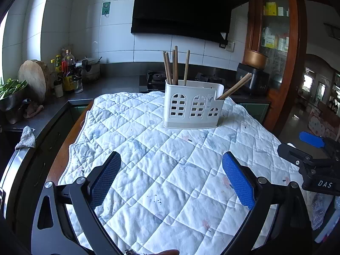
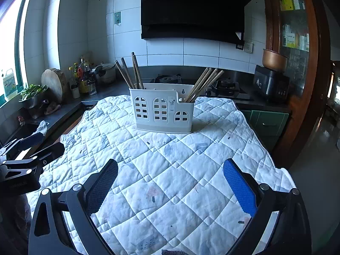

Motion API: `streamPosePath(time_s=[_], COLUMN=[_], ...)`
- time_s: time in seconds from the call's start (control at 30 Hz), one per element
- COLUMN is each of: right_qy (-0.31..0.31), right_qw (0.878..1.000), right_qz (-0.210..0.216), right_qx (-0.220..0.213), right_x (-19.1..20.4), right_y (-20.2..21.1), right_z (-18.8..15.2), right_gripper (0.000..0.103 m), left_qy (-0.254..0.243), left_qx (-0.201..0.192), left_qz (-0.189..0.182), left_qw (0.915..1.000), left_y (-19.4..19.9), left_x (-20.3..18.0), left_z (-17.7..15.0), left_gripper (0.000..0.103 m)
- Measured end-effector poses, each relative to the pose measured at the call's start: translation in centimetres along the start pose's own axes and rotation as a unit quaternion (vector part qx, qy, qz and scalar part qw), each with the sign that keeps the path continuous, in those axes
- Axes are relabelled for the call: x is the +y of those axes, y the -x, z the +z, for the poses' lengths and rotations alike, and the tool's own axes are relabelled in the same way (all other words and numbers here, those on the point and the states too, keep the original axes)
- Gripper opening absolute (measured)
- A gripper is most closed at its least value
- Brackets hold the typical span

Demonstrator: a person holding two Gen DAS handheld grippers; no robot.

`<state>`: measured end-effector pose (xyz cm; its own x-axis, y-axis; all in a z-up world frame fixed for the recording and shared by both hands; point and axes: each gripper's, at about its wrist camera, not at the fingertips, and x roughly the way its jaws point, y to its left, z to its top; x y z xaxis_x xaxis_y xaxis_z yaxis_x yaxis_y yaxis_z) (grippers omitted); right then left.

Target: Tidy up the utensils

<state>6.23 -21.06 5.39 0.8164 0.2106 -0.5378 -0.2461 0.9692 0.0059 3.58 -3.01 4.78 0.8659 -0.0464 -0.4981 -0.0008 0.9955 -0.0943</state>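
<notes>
A white plastic utensil holder (image 1: 192, 105) (image 2: 162, 111) with window-shaped cut-outs stands on a white quilted cloth (image 1: 170, 170) (image 2: 170, 170). Several wooden chopsticks (image 1: 175, 65) (image 2: 129, 72) stand in its tall left compartment. More chopsticks (image 1: 234, 87) (image 2: 204, 84) lean right out of the low right compartment. My left gripper (image 1: 171, 178) is open above the cloth, well short of the holder, with nothing between its fingers. My right gripper (image 2: 170, 182) is also open and empty, at a similar distance. Each gripper shows at the edge of the other's view.
The cloth covers a wooden table. Behind it runs a dark counter with a gas stove (image 2: 221, 88), bottles (image 1: 68, 70), a round chopping board (image 1: 34, 78), a bowl of greens (image 1: 10, 89) and a rice cooker (image 2: 271, 82). A wooden cabinet (image 2: 295, 42) stands at the right.
</notes>
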Motion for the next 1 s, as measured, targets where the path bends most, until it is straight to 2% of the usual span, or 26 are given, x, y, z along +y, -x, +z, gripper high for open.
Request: streamPosePath(time_s=[0.53,1.0], right_qy=[-0.007,-0.012], right_qw=[1.0,1.0], right_qz=[0.008,0.013], right_qx=[0.001,0.002], right_x=[0.13,0.18], right_y=[0.17,0.25], right_z=[-0.51,-0.75], right_gripper=[0.096,0.096], left_qy=[0.006,-0.001], left_qx=[0.016,0.016], left_qz=[0.005,0.002], left_qw=[0.9998,0.9999], left_y=[-0.06,0.15], left_x=[0.04,-0.18], left_z=[-0.55,-0.67], left_gripper=[0.095,0.095])
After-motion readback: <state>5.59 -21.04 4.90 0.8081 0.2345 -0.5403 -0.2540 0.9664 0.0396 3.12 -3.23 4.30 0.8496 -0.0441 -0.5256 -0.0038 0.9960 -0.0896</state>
